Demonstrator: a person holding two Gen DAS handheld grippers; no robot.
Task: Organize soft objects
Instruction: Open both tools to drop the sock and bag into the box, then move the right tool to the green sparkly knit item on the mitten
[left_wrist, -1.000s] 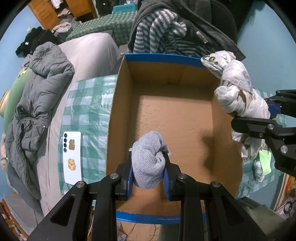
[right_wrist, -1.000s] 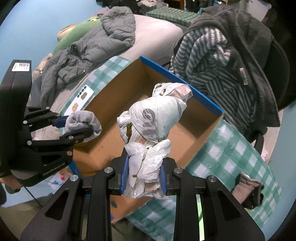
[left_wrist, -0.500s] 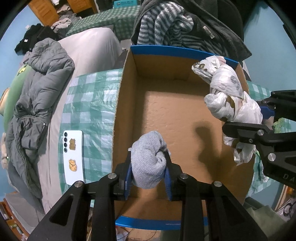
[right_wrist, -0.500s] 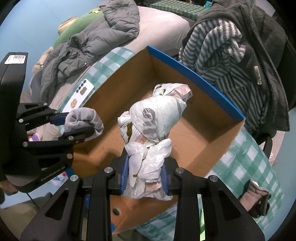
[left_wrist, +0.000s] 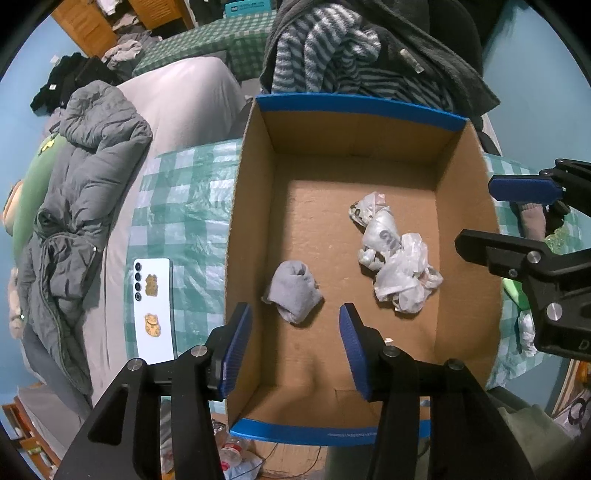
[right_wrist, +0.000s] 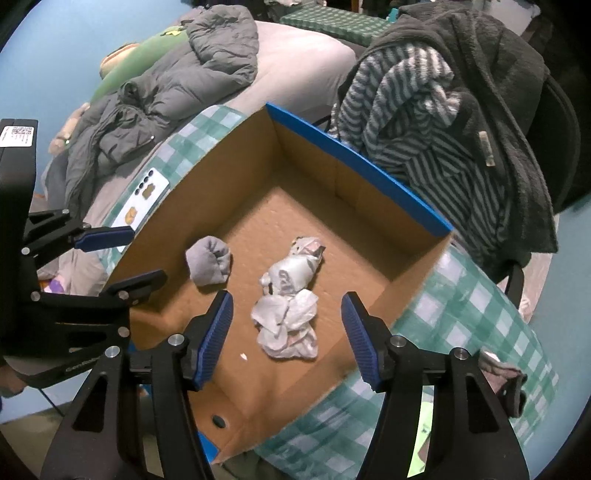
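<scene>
Left wrist view: a rolled grey knit sock bundle (left_wrist: 293, 291) is shown lying on the floor of an open brown cardboard box with blue-taped rims (left_wrist: 360, 107), near the left wall. A crumpled white printed plastic bag bundle (left_wrist: 397, 258) lies on the same floor, apart from the sock and toward the right wall. A second ago each bundle was clamped between blue pads above the box; both have since been dropped. The left gripper (left_wrist: 295, 345) is seen over the box with its jaws opening, nothing between them, the sock lying free below. In the right wrist view the right gripper (right_wrist: 286, 332) is likewise seen with jaws opening and parted well clear of the bag, which rests loose on the cardboard beneath.

The release is judged to complete this pair of placements; further soft items are probably to be fetched next. Outside the box, a green-and-white checked plastic cloth (left_wrist: 177, 206) covers the support, and a white smartphone with gold cat stickers (left_wrist: 153, 302) lies on it. A grey padded jacket (left_wrist: 74, 206) and a grey striped fleece garment (left_wrist: 332, 48) lie beyond.
</scene>
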